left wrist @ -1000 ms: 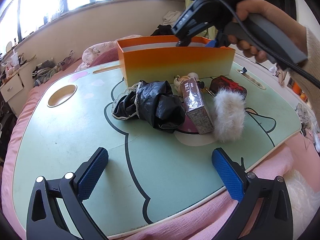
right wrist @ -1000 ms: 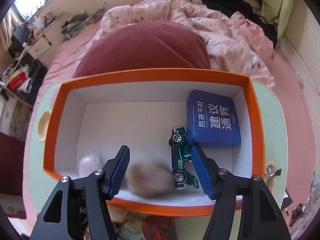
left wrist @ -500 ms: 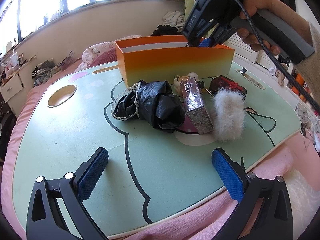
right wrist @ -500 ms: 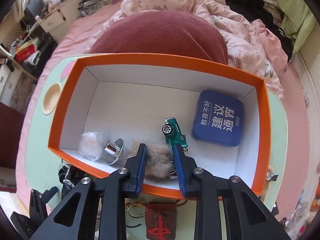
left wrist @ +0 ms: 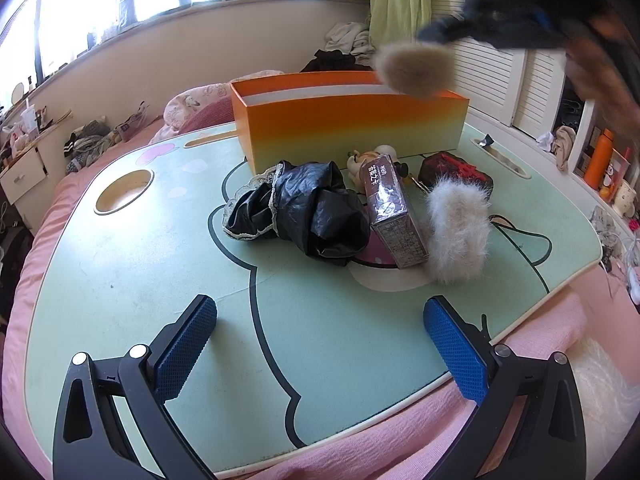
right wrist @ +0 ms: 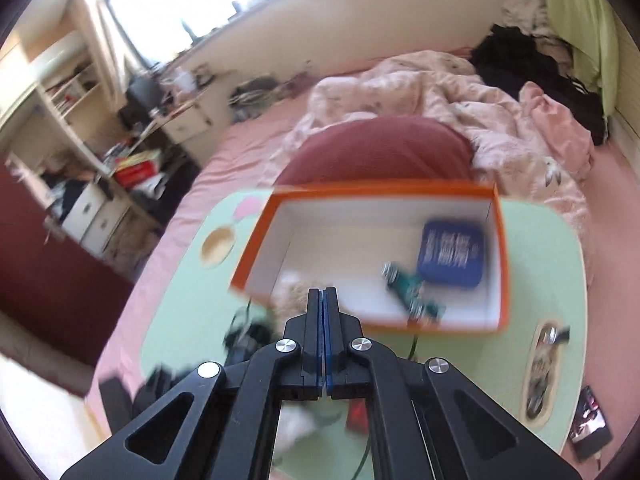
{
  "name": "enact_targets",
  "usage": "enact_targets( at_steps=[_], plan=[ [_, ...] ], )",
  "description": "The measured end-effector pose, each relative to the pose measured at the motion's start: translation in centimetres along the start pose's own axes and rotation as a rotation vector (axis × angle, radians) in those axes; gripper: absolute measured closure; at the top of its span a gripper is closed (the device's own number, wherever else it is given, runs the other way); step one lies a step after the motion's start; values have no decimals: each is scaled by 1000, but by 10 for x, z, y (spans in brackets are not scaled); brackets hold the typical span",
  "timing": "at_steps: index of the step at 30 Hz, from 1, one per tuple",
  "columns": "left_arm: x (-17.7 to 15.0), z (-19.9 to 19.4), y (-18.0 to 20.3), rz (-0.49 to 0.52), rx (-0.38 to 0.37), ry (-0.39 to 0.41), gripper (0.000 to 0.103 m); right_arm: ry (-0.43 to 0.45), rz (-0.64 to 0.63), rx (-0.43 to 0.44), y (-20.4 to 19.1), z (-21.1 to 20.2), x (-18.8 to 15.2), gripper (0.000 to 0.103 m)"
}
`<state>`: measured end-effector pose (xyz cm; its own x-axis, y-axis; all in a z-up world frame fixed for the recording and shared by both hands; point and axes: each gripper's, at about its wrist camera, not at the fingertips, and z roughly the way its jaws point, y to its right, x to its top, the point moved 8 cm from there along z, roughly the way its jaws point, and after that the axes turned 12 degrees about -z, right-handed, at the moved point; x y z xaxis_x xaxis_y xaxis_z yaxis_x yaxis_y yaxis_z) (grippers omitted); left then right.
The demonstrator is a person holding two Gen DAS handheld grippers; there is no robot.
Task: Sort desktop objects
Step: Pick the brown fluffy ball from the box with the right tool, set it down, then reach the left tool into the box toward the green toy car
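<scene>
Now your right tongs (right wrist: 322, 300) clamped on brown fluffy ball (left wrist: 414, 70), held above orange box (left wrist: 352, 128) rim; left tongs (left wrist: 320, 344) apart, hovering over green surface (left wrist: 120, 280).

Motion blur smears the right gripper (left wrist: 520, 12) and the tan fur ball (left wrist: 414, 72); contact between them is indeterminate. The small figurine (left wrist: 368, 160) sits partly hidden behind the brown carton (left wrist: 394, 220).

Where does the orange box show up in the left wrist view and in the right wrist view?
Left wrist: orange box upper centre, at the table's far side.
Right wrist: orange box centre right, seen from above, blurred.
Shared landmark: round cup hole in the green table.
</scene>
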<state>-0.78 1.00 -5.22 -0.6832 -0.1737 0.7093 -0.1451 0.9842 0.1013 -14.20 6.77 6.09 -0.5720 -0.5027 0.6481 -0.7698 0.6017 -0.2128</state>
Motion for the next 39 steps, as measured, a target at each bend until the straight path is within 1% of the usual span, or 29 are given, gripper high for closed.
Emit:
enact_targets(
  at_steps=[2, 4, 5, 6, 7, 8, 10, 11, 14, 17, 18, 19, 20, 21, 22, 24, 30, 32, 33, 35, 36, 38, 39],
  plan=[
    [0, 0, 0, 0, 0, 0, 0, -15, -12, -13, -4, 10, -18, 100],
    [0, 0, 0, 0, 0, 0, 0, 14, -14, -24, -5, 18, -28, 96],
    [0, 0, 0, -1, -1, 1, 0, 54, -3, -27, -5, 19, -32, 89],
    [0, 0, 0, -1, -1, 1, 0, 98, 4, -40, -6, 16, -37, 69],
    [0, 0, 0, 0, 0, 1, 0, 147, -2, -56, -6, 11, -43, 55],
    [0, 0, 0, 0, 0, 1, 0, 183, -29, -63, -13, 5, -53, 54],
    [0, 0, 0, 0, 1, 0, 0, 187, -84, -77, -24, -3, -78, 54],
    [0, 0, 0, 0, 1, 0, 0, 183, -100, -111, -27, -7, -94, 54],
    [0, 0, 0, 0, 3, 0, 0, 154, -97, -224, -22, -15, -136, 53],
    [0, 1, 0, 0, 5, -1, 0, 143, -80, -261, -19, -6, -162, 48],
    [0, 1, 0, 0, 5, -2, 0, 106, -82, -272, -18, 8, -169, 43],
    [-1, 1, 0, 2, 7, -4, 0, 140, -126, -324, -21, 11, -169, 37],
    [-1, 0, 2, 5, 8, 0, 0, 144, -151, -381, -21, 17, -171, 32],
    [-1, 1, 2, 5, 7, -2, 0, 171, -141, -369, -23, 20, -170, 22],
    [-2, 1, 2, 5, 6, -3, 0, 172, -148, -366, -25, 23, -169, 16],
    [-2, 0, 2, 4, 5, -2, 0, 164, -164, -351, -28, 28, -168, 11],
    [-2, -2, 2, 3, 17, -4, 1, 169, -164, -344, -24, 29, -169, 9],
    [6, -10, 0, -19, 29, 22, 8, 169, -164, -345, -23, 29, -168, 9],
    [14, -17, 0, -44, 15, 42, 14, 169, -164, -344, -23, 28, -168, 9],
    [39, -33, 4, -97, -50, 84, 15, 169, -165, -343, -23, 29, -169, 9],
    [59, -42, 12, -102, -98, 98, 15, 170, -166, -344, -24, 27, -168, 9],
    [89, -48, 27, -88, -148, 93, 15, 170, -166, -344, -25, 25, -169, 9],
    [105, -45, 37, -79, -178, 66, 18, 171, -166, -343, -25, 24, -170, 9]
  ],
)
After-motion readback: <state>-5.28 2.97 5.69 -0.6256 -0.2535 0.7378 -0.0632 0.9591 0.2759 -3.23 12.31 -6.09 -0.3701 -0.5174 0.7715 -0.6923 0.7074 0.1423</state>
